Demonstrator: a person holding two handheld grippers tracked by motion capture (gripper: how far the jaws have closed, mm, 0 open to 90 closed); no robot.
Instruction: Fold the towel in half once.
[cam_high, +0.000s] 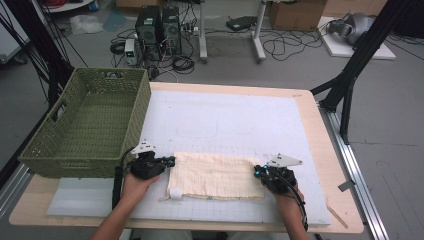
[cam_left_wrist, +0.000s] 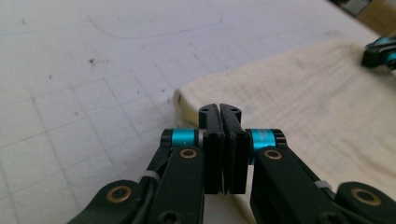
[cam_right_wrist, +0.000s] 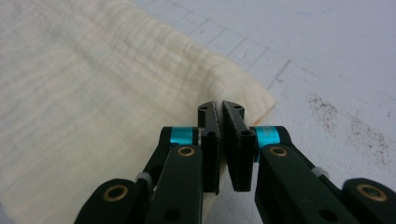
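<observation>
A folded cream muslin cloth (cam_high: 215, 176) lies flat on the white gridded mat (cam_high: 225, 120), at the table's 6 o'clock edge. At its 9 o'clock end the left gripper (cam_high: 171, 161) has its jaws pressed together over the cloth's edge; at its 3 o'clock end the right gripper (cam_high: 257, 172) is pinched on the corner. A green woven basket (cam_high: 90, 125) stands at 10 o'clock, well apart, not in the way

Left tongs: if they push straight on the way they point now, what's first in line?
The cream cloth. The left tongs are shut at its near-left edge and aim across it toward the right tongs at the far end. Most likely they would plough into the cloth; whether they already pinch it is unclear.
</observation>
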